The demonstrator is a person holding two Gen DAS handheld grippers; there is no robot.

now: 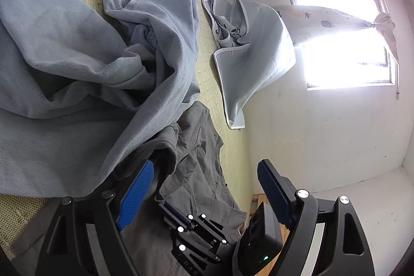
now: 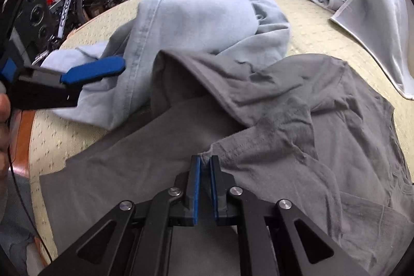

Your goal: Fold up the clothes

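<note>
The right gripper (image 2: 205, 163) had its two blue pads pressed almost together on a raised fold of the grey shirt (image 2: 284, 126), pinching the cloth at a stitched seam just ahead of the fingertips. That shirt lay spread and rumpled across the near part of the mattress (image 2: 310, 35), one edge reaching the mattress's near side. In the left wrist view the right gripper (image 1: 165, 201) showed from the side, low over the same grey shirt (image 1: 196, 146).

The left gripper (image 1: 207, 172) stood spread wide, its ribbed blue pads (image 1: 135, 194) well apart, nothing clamped between them (the grey cloth lay below the gap, but neither pad pressed on it). From the right wrist view the left gripper (image 2: 85, 17) hung at the left edge, over the pale blue trousers (image 2: 196, 14), its lower finger close above them; whether it touched I could not tell. A hand (image 2: 4, 126) showed at that frame's left margin.

The trousers (image 1: 77, 64) lay crumpled behind the shirt, elastic waistband farthest off, one leg overlapping the shirt's far edge. A light blue cloth (image 1: 248, 48) sat apart, near the wall and partly draped off the mattress (image 1: 207, 84).
</note>
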